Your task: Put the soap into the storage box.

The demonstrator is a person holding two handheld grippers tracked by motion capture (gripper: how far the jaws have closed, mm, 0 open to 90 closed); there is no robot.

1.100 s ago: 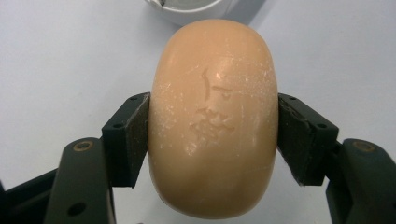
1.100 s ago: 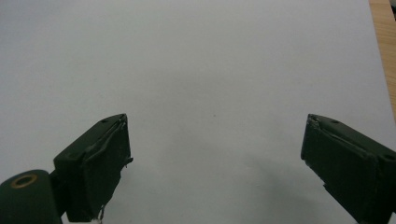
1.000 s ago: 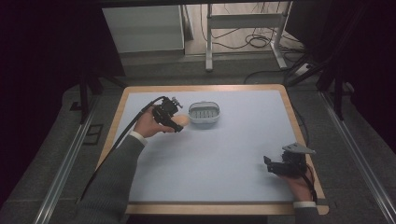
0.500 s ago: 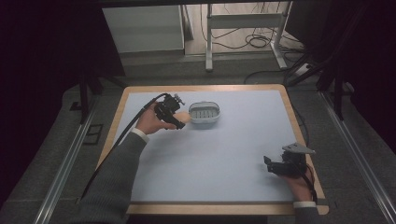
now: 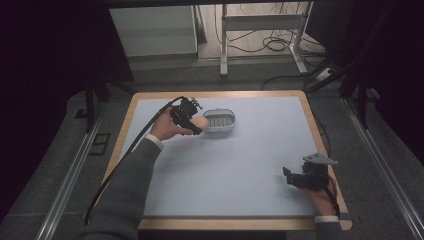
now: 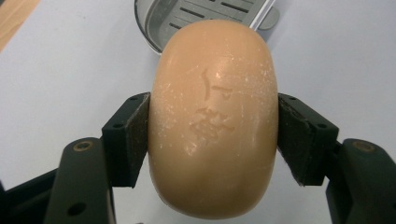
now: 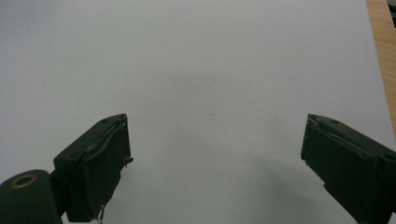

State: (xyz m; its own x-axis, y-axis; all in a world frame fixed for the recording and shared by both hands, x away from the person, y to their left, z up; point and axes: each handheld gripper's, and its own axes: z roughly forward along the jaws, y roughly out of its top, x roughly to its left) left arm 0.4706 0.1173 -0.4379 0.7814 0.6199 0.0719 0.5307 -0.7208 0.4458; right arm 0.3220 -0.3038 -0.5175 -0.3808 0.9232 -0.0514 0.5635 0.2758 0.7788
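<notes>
Soap (image 6: 213, 119), a peach oval bar with a stamped mark on its face, is clamped across its width by the left gripper (image 6: 213, 135); both pads press flat on its sides, bar held off the mat. In the high view that gripper (image 5: 189, 118) sits upper left of centre, with the bar's tip (image 5: 200, 122) just beside the left rim of the soap dish (image 5: 219, 120). The left gripper view puts the dish (image 6: 196, 18) at the top of the frame, past the bar, slotted floor visible and looking empty. My read: the carry step, soap nearly over the dish but not in it. Next move likely calls for a short push forward until the bar is centred above the slots, lowering it to the floor, then letting the jaws part; the rounded, slick-looking bar may slide as grip eases. Right gripper (image 5: 304, 177) rests at lower right of the table (image 5: 260, 150), jaws spread wide with nothing between them, over bare mat.
</notes>
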